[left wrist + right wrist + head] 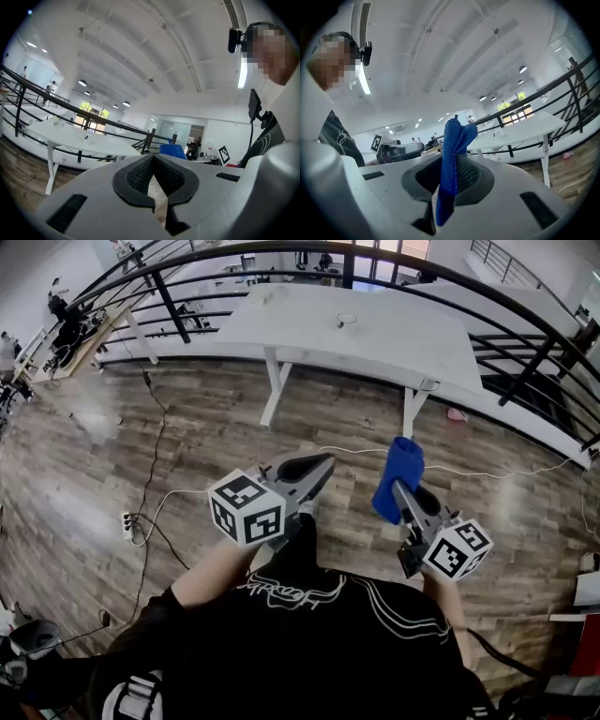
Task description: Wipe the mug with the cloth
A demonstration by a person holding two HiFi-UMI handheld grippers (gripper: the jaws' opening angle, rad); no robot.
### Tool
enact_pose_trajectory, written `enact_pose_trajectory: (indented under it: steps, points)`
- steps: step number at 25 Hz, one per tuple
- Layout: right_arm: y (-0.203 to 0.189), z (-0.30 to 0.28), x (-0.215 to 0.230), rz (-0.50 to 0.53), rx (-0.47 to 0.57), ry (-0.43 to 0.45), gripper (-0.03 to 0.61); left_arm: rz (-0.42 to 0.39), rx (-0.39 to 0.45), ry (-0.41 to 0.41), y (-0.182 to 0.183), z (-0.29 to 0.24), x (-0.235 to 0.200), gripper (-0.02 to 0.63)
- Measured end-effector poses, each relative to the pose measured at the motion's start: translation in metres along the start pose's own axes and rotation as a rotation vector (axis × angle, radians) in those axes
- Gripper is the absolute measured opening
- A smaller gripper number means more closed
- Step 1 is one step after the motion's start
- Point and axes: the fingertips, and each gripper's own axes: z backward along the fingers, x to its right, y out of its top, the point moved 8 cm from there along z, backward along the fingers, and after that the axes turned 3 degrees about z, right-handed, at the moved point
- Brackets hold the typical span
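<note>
Open loft room, wood plank floor [103, 446], black railing [450, 292] around a long white worktop [394, 348] that stands well away from the person. Cables and a power strip [127, 524] lie on the floor.

The person stands back from the worktop, both tools held level in front of the body.

The left hand-held gripper [153, 171] is pressed together, with nothing between the ribbed pads. The right hand-held gripper [449, 176] is pinching the blue cloth [452, 150]. The cloth is bunched, sticking up past the jaw tips and hanging a bit below.

No mug is clearly visible. A small round thing [347, 321] sits on the worktop near its far edge. It may be the mug, but it is too small to tell.

Progress looks early. The cloth is in hand, so that part is done. The mug is not held or touched, and no wiping contact shows. Left to do: get to the worktop, take or steady the mug (likely with the free left gripper), then rub the cloth over it.
</note>
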Motion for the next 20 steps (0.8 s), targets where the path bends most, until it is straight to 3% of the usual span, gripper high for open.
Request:
enact_pose_trajectory:
  steps: [9, 17, 20]
  points:
    - [0.017, -0.202, 0.138, -0.086, -0.037, -0.048, 0.048, 0.089, -0.055, 0.023, 0.043, -0.097, -0.233, 0.006]
    - [0.073, -0.405, 0.276, -0.133, -0.083, -0.068, 0.048, 0.137, -0.07, 0.006, 0.134, -0.209, -0.454, 0.006]
    - [0.087, -0.447, 0.312, -0.128, -0.099, -0.071, 0.048, 0.111, -0.081, -0.01, 0.153, -0.242, -0.504, 0.006]
